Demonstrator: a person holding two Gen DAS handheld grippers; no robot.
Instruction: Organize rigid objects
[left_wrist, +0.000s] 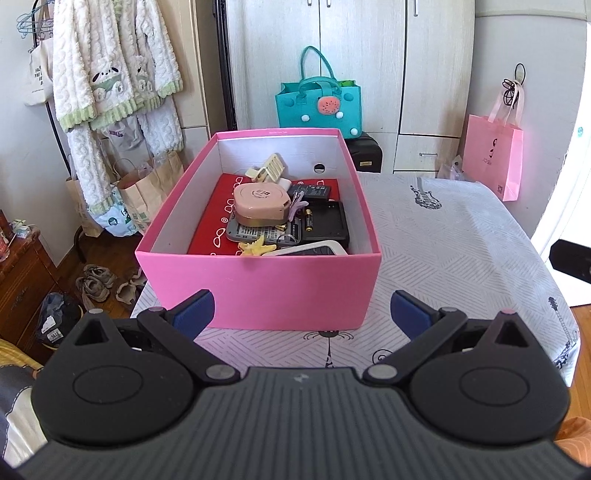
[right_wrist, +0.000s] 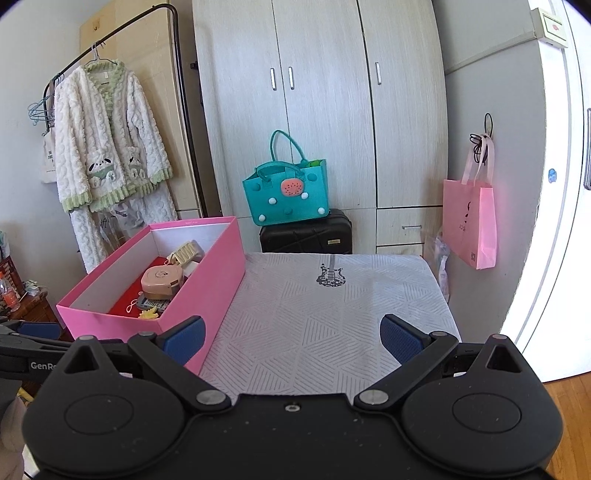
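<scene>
Left wrist close behind pink box (left_wrist: 258, 288), right wrist beside, both facing wardrobe (right_wrist: 325, 110)

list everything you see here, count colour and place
pink cardboard box: 1, pink, on the table's left part
round compact case: 1, pale pink, inside box on top of the pile
flat red case: 1, red, box floor
claw hair clip: 1, cream, box far end
star-shaped clip: 1, yellow, box near wall
patterned tablecloth: 1, white-grey, covering table
felt tote bag: 1, teal, on black suitcase
paper gift bag: 1, pink, hanging on wall
fleece robe: 1, white-green, on rack
left tool: 1, black, open, facing box
right tool: 1, black, open, over cloth
</scene>
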